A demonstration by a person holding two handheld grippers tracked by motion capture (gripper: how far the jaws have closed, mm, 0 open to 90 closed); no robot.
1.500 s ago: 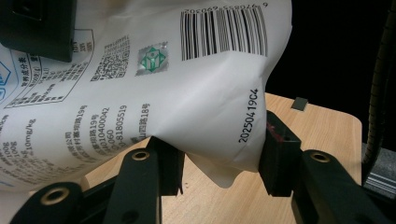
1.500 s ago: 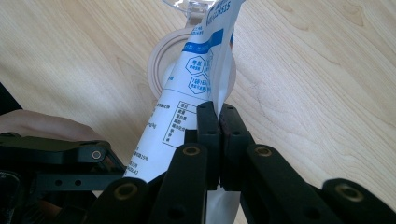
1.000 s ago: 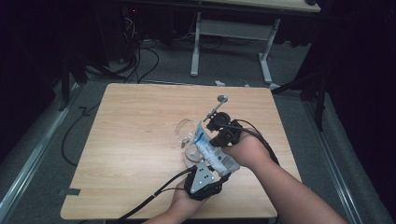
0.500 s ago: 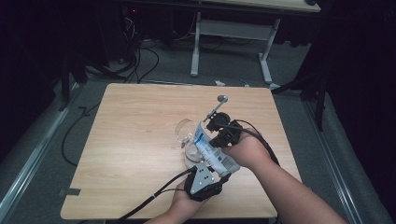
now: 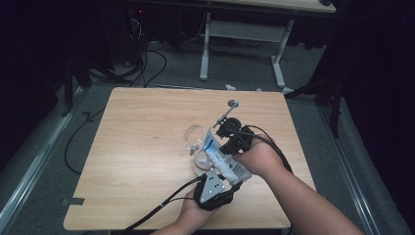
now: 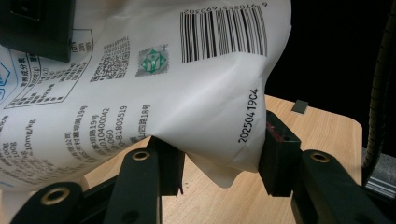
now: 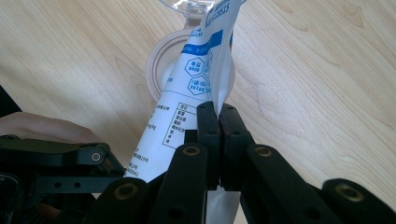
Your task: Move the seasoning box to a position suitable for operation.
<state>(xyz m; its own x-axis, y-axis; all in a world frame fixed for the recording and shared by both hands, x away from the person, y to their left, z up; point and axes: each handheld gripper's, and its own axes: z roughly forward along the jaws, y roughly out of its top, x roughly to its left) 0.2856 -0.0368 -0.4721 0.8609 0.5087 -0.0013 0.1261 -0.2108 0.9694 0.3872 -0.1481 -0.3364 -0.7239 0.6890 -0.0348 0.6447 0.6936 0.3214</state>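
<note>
We hold a white pouch (image 5: pixel 222 159) between both grippers, tilted over a clear glass (image 5: pixel 195 138) on the table (image 5: pixel 137 147). Our left gripper (image 6: pixel 217 161) pinches the pouch's bottom end at 6 o'clock; our right gripper (image 7: pixel 218 114) has its jaws pressed together on the pouch's edge. The pouch's top points to 11 o'clock, at the glass's rim. A round lid (image 7: pixel 161 65) lies beneath it.
</note>
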